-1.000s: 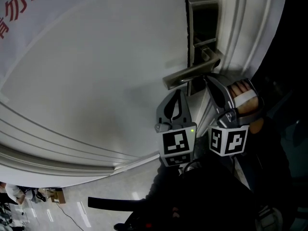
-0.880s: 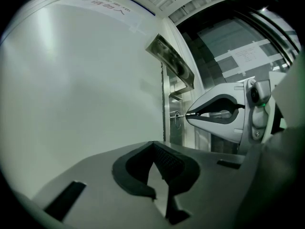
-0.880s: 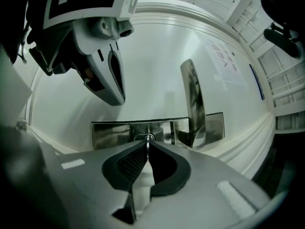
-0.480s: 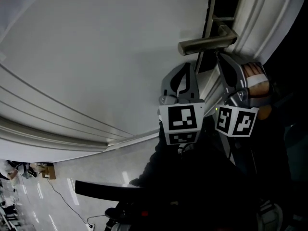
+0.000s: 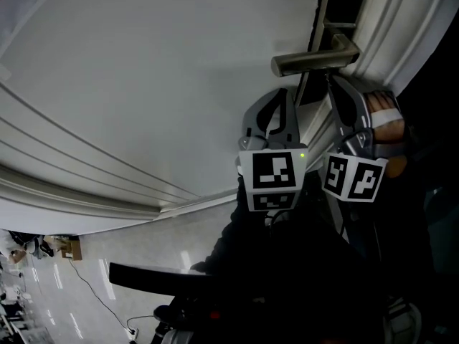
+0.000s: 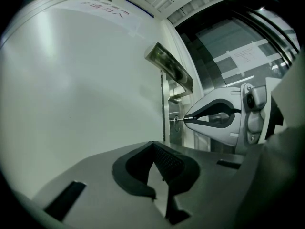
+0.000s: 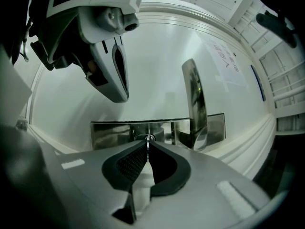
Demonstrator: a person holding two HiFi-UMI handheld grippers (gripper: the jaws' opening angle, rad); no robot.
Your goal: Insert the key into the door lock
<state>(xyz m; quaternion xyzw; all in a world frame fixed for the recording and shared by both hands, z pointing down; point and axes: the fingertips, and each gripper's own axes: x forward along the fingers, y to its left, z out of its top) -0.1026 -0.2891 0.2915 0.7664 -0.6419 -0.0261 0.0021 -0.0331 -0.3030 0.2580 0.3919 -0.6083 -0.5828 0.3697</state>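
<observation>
A steel lock plate point(image 7: 114, 132) with a lever handle point(image 7: 195, 104) is mounted on a white door point(image 5: 143, 84). My right gripper point(image 7: 147, 142) is shut on a thin metal key point(image 7: 148, 146), whose tip is at the keyhole point(image 7: 145, 138). In the left gripper view the right gripper point(image 6: 187, 119) holds the key point(image 6: 180, 120) against the lock cylinder point(image 6: 176, 123), below the handle point(image 6: 169, 68). In the head view the right gripper point(image 5: 332, 81) reaches under the handle point(image 5: 315, 61). My left gripper point(image 5: 285, 92) is shut on nothing, beside it near the door.
The door's moulded frame point(image 5: 401, 20) runs along the right of the lock. A dark glass partition point(image 6: 238, 46) stands past the door edge. Tiled floor with a cable point(image 5: 93, 292) shows below. A raised panel moulding point(image 5: 86, 185) crosses the door's lower part.
The head view has swung, so the lock and handle sit higher and further right. Both grippers keep about the same place under the handle; the key stays at the lock.
</observation>
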